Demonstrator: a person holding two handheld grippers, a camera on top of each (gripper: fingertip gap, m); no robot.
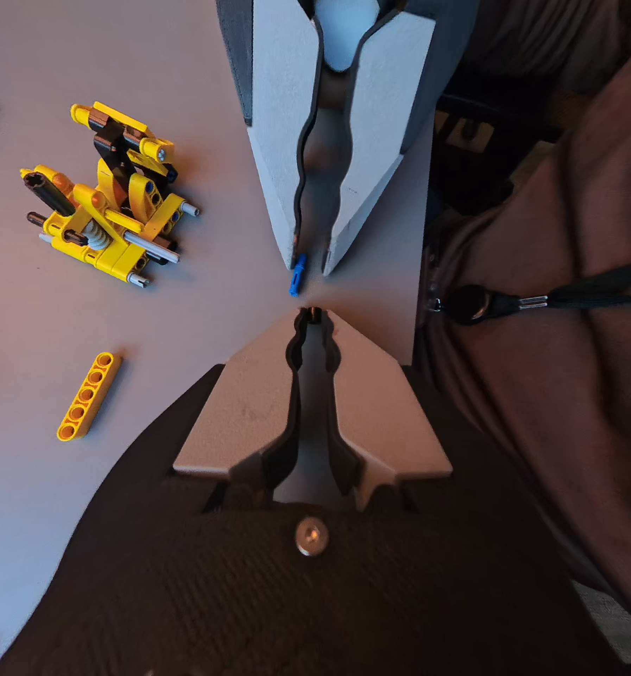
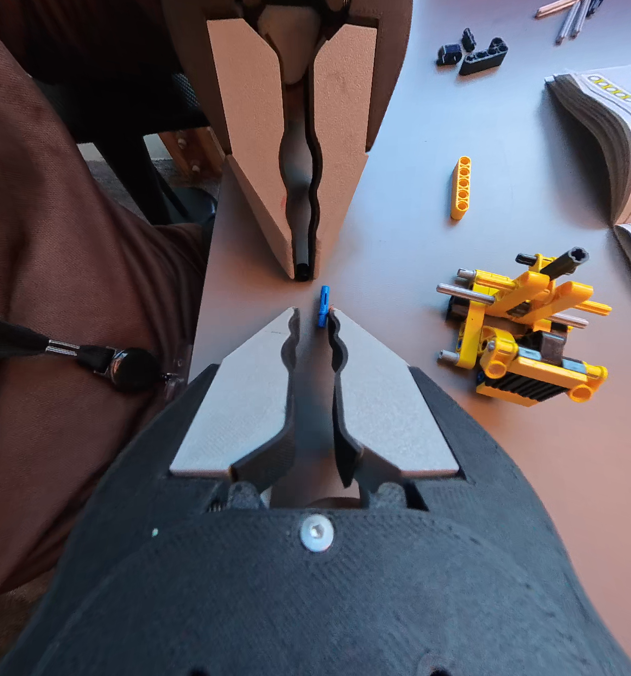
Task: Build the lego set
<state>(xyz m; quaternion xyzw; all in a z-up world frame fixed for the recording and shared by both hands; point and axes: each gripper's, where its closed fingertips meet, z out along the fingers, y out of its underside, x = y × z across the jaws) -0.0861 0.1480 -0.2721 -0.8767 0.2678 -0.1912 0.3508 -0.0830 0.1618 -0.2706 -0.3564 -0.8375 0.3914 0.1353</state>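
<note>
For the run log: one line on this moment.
left fingers: shut on small black tube | right fingers: open, small blue plastic pin at tip

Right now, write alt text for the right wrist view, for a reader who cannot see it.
The right gripper, fingers apart, has a small blue pin against one fingertip, while the left gripper opposite grips a small black piece. On the grey table lie a yellow beam, a half-built yellow model and an open booklet.

Left gripper (image 1: 314, 316): fingers pinching a small black piece (image 1: 314, 314)
Right gripper (image 1: 309, 265): facing it, blue pin (image 1: 297, 275) sticking from one fingertip
Bench (image 1: 197, 329): carrying yellow model (image 1: 105, 197), yellow beam (image 1: 89, 395)
</note>
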